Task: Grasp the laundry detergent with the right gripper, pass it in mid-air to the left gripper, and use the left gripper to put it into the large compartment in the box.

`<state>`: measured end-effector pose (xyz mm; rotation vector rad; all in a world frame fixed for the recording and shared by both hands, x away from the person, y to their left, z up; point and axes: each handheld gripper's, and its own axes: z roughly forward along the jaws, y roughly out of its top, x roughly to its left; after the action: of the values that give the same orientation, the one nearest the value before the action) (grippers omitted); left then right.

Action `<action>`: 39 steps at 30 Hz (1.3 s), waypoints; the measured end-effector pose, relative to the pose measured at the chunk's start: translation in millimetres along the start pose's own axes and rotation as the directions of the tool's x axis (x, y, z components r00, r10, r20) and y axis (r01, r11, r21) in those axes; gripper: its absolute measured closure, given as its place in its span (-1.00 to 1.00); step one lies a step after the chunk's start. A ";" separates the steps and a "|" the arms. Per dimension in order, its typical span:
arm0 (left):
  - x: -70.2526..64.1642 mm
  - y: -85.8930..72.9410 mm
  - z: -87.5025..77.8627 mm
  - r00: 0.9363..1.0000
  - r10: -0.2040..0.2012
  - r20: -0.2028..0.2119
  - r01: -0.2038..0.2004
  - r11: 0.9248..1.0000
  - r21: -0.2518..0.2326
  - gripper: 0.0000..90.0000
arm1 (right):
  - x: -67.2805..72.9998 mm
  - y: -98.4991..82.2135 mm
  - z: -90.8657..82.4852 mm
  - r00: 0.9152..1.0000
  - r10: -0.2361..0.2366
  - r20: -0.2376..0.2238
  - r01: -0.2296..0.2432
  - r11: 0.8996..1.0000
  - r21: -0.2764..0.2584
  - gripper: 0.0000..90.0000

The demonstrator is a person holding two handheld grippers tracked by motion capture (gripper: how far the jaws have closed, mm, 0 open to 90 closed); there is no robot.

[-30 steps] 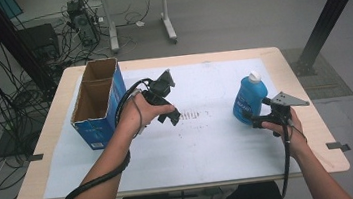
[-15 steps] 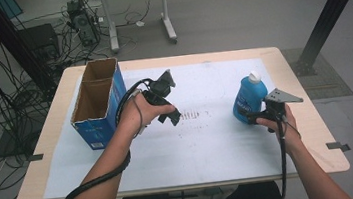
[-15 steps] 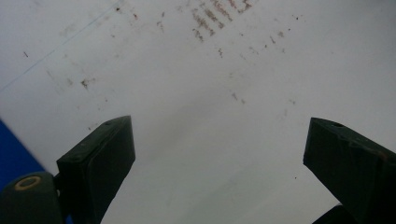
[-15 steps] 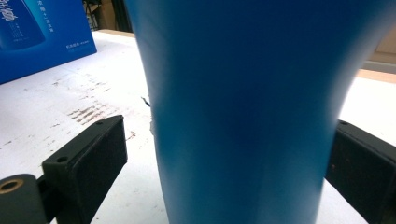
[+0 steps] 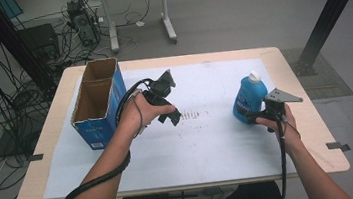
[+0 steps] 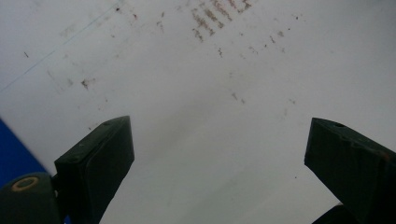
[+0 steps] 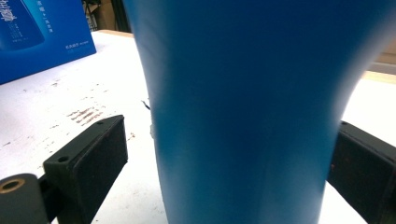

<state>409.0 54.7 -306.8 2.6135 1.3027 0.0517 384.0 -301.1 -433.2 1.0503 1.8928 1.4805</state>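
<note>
A blue bottle (image 5: 249, 99) with a white cap stands upright at the right of the white sheet (image 5: 205, 146). My right gripper (image 5: 253, 117) is low at its base, open, with one jaw on each side. In the right gripper view the bottle (image 7: 243, 93) sits between the jaws of that gripper (image 7: 229, 154); a gap shows on the left, and the right jaw is at its wall. My left gripper (image 5: 171, 115) hovers over the sheet's middle. It (image 6: 219, 158) is open, with nothing between its jaws, above stained paper.
An open blue cardboard box (image 5: 95, 104) stands at the table's left, close to my left hand; its side shows as the blue box (image 7: 42, 32) in the right gripper view. Brown smudges (image 5: 197, 113) mark the sheet. The wooden table edge (image 5: 312, 114) lies just right of the bottle.
My right gripper has edged slightly left, closer around the bottle's base. The left gripper, the bottle and the box have stayed where they were.
</note>
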 end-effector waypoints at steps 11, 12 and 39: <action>-1.0 0.6 -0.3 1.000 -0.004 -0.001 0.004 1.000 -0.006 -0.83 | -0.6 0.0 -0.6 1.000 0.004 0.001 -0.004 1.000 -0.005 -0.89; -1.1 0.7 -0.5 1.000 -0.002 -0.001 0.002 1.000 -0.005 -0.83 | -0.4 0.1 -0.7 1.000 0.004 0.002 -0.004 1.000 -0.006 -0.89; -0.8 0.9 -2.4 1.000 -0.007 -0.002 0.007 1.000 -0.008 -0.82 | -0.8 -0.1 -0.6 1.000 0.014 0.000 -0.014 1.000 -0.011 -0.89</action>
<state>408.9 54.0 -304.1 2.6028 1.3097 0.0578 384.0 -302.1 -433.1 1.0606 1.8784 1.4970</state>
